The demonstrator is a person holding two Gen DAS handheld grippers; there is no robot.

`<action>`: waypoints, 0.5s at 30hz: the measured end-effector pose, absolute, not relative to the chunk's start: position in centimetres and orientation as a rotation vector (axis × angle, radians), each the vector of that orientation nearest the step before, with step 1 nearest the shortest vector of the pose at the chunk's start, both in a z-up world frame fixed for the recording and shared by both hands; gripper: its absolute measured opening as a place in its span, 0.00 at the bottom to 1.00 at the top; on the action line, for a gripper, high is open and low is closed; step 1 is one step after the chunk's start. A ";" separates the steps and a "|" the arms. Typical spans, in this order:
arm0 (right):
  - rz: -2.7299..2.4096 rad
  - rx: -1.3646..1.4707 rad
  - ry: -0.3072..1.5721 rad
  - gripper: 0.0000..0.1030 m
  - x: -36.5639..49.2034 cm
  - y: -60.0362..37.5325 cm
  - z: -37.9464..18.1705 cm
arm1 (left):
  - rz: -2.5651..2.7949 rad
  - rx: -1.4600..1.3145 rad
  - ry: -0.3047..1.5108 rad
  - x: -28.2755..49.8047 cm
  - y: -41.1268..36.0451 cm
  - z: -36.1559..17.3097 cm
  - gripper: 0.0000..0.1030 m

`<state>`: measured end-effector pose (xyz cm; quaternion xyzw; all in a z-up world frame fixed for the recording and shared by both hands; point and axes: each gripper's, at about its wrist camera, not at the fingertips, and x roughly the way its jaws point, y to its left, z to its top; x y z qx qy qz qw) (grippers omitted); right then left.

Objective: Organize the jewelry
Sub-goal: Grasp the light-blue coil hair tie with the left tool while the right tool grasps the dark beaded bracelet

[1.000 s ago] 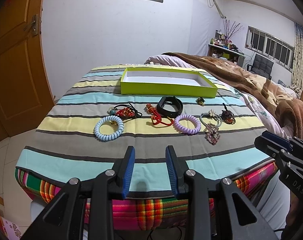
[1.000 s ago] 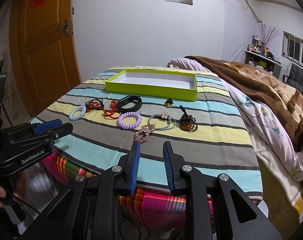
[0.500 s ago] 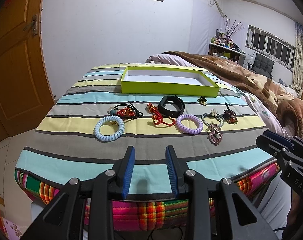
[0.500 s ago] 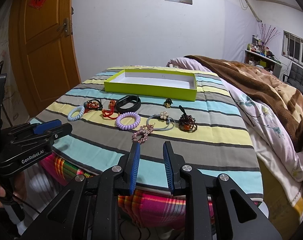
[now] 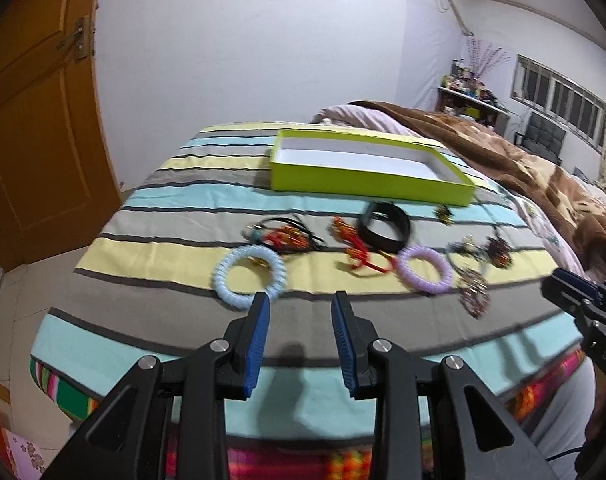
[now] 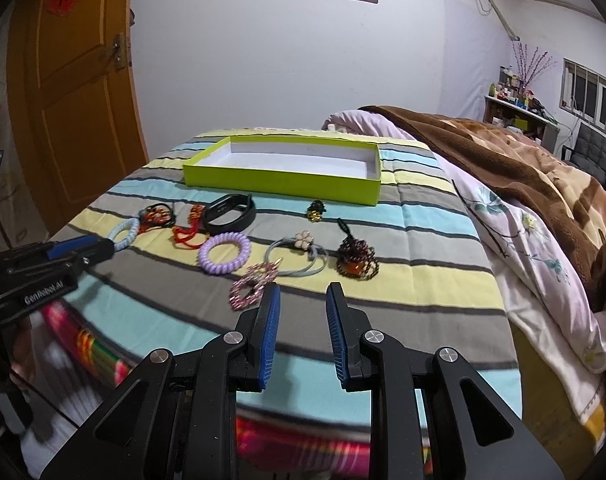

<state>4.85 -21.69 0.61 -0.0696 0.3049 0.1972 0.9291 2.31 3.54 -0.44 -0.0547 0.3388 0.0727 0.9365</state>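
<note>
While both grippers, left gripper (image 5: 299, 340) and right gripper (image 6: 301, 330), hover spread and empty, pinch each piece by its rim nearest the green box (image 6: 279, 182).

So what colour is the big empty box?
Lime green box, white inside; clearest in the right wrist view.

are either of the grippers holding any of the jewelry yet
No. The left gripper and right gripper are both open with nothing between the pads.
</note>
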 end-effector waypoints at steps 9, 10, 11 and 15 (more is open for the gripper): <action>0.383 -0.155 0.645 0.24 9.1 -22.0 0.0 | 0.246 -0.139 0.725 5.0 7.2 -1.4 0.33; 0.382 -0.154 0.650 0.24 9.5 -22.0 -0.1 | 0.252 -0.141 0.732 5.3 7.4 -1.6 0.33; 0.380 -0.155 0.655 0.25 10.0 -22.1 -0.2 | 0.257 -0.141 0.737 5.5 7.5 -1.8 0.33; 0.370 -0.156 0.669 0.46 11.4 -22.2 -0.5 | 0.271 -0.147 0.765 6.2 8.0 -2.5 0.33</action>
